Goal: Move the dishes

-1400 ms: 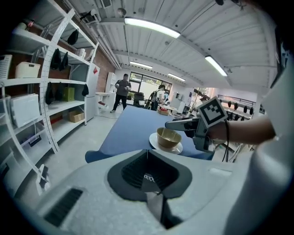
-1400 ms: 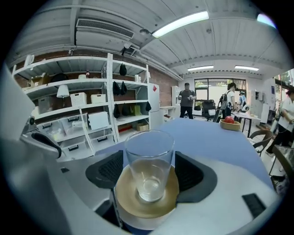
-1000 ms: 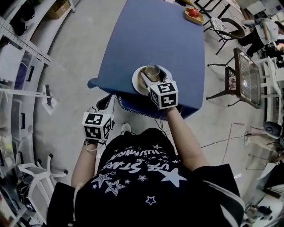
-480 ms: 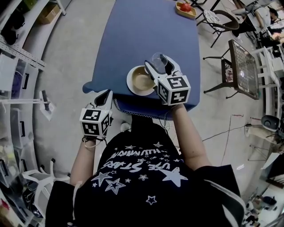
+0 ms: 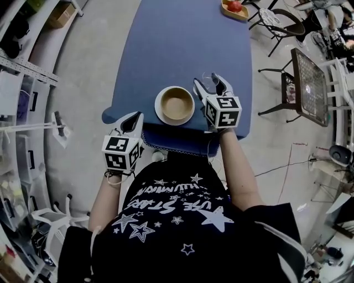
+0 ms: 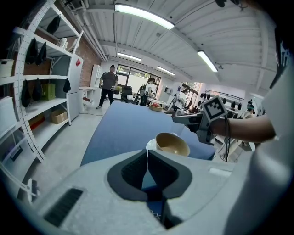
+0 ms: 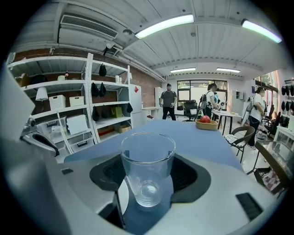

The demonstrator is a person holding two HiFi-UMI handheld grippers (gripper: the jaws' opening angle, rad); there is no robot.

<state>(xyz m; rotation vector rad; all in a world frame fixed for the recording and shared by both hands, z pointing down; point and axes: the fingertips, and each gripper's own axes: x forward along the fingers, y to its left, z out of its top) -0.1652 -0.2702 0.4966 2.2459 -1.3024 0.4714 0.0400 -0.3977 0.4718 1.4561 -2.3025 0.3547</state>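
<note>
A tan bowl (image 5: pixel 175 103) sits on a white plate (image 5: pixel 160 108) near the front edge of the blue table (image 5: pixel 182 44). Just right of the bowl, my right gripper (image 5: pixel 210 84) is shut on a clear empty glass (image 5: pixel 208 78). In the right gripper view the glass (image 7: pixel 148 156) stands upright between the two dark pads (image 7: pixel 190 174). I cannot tell whether its base touches the table. My left gripper (image 5: pixel 133 118) hangs off the table's front left corner, shut with nothing in it. From the left gripper view the bowl (image 6: pixel 172 144) lies ahead, beyond the closed jaws.
A wooden tray with a red apple (image 5: pixel 234 8) sits at the table's far end. Chairs (image 5: pixel 283 26) and a wire-top stand (image 5: pixel 307 97) are to the right of the table, and shelving (image 5: pixel 25 66) runs along the left. People stand far off in the room (image 7: pixel 169 98).
The right gripper has lifted the glass out of the bowl and carried it to the right, beside the plate. The left gripper has barely moved.
</note>
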